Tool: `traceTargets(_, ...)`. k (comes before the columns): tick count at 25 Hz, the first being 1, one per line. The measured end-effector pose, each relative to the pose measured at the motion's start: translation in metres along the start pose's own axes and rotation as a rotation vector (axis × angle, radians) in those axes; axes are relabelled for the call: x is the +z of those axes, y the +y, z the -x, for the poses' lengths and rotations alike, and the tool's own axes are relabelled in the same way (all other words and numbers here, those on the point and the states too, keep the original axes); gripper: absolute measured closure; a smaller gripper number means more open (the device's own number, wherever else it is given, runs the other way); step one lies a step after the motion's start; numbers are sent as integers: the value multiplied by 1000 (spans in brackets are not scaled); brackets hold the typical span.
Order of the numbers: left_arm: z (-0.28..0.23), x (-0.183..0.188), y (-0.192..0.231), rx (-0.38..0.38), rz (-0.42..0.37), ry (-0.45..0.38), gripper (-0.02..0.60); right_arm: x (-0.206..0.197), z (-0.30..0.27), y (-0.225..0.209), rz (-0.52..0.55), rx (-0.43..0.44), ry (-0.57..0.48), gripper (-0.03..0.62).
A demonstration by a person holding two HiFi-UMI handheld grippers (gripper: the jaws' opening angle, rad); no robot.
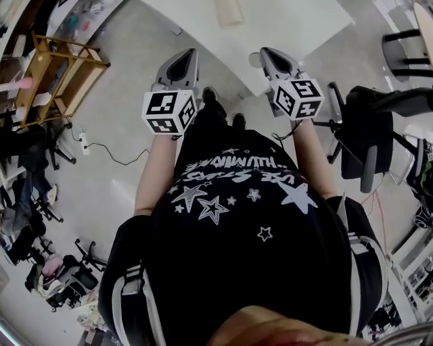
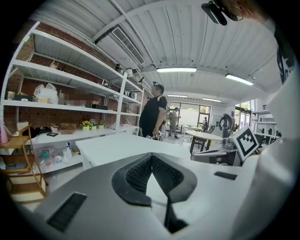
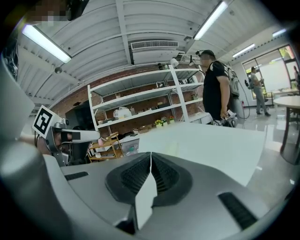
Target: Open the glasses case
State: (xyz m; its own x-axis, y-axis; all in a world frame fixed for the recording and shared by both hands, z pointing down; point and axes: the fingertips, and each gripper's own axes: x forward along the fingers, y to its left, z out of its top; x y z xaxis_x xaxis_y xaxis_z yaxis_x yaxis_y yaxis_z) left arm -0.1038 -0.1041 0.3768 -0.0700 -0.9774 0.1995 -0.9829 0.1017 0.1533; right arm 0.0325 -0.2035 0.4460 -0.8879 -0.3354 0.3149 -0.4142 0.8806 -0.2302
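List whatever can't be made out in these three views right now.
- Head view: pale object on the white table, cut off by the top edge; too small to call a glasses case.
- Left gripper view: body of the left gripper hides the table's near part.
- Right gripper view: shelf items too small to name.

Glasses case (image 1: 229, 11), seemingly a beige oblong, lying on the white table (image 1: 298, 27), far side, lid state unclear

left gripper (image 1: 187, 57) and right gripper (image 1: 269, 55) level, side by side, jaws together, empty.
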Motion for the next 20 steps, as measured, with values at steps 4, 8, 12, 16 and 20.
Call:
traceTargets(4, -19, -5, 18, -9, 24, 15, 569, -1, -20, 3, 9, -8, 19, 585)
traceTargets(8, -52, -12, 30, -59, 37, 51, 569, -2, -35, 0, -6, -32, 45, 585)
traceTargets(12, -87, -10, 47, -104, 23, 84, 569, 8, -59, -5, 0, -61, 57, 585)
traceTargets(16, -127, -17, 59, -151, 8, 133, 569, 13, -82, -25, -23, -114, 63, 585)
traceTargets(20, -167, -23, 77, -195, -11, 182, 569, 16, -117, -33, -15, -135, 103, 585)
